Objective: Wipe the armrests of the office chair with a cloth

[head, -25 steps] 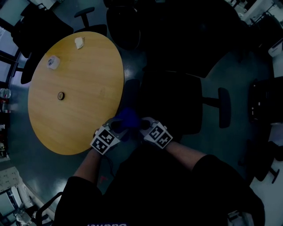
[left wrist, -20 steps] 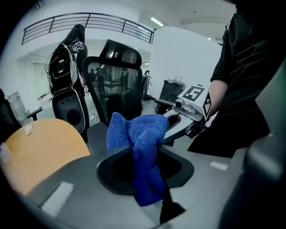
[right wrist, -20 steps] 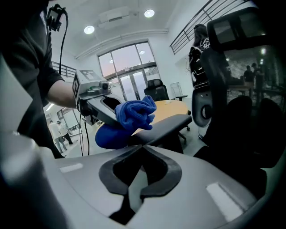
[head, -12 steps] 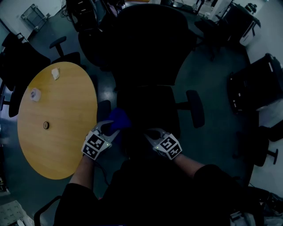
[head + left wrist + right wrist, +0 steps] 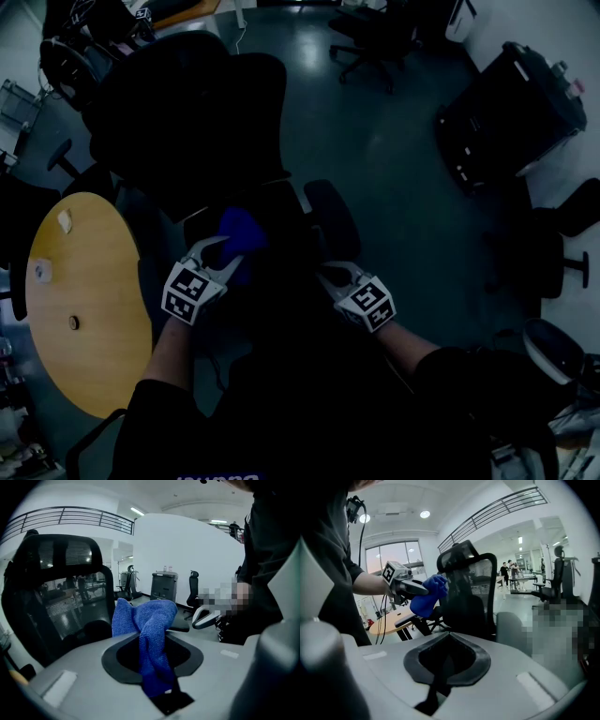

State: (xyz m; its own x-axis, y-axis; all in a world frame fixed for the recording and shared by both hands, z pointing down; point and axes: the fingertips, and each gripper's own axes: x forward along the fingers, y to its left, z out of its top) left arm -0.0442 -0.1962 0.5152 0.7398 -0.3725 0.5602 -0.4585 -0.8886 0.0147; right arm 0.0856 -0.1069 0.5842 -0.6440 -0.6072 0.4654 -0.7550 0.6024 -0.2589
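A black office chair stands in front of me, its tall mesh back [image 5: 187, 112] at the upper left of the head view. One padded armrest [image 5: 333, 217] shows on its right side. A blue cloth [image 5: 242, 236] is bunched in my left gripper [image 5: 223, 253], held over the chair's left side. In the left gripper view the cloth [image 5: 147, 630] hangs up and out of the shut jaws, with the chair back [image 5: 61, 588] behind it. My right gripper [image 5: 330, 273] is close below the right armrest, jaws together and empty. The right gripper view shows the armrest [image 5: 513, 630] and the cloth [image 5: 426, 597].
A round wooden table [image 5: 75, 309] with a few small items stands at the left. Other dark office chairs [image 5: 562, 234] and a black cabinet [image 5: 511, 112] ring the grey floor [image 5: 394, 150]. My own dark sleeves fill the bottom of the head view.
The view has swung right, so the table slid to the left edge. My two grippers have drawn apart, the left keeping the cloth and the right moving toward the right armrest.
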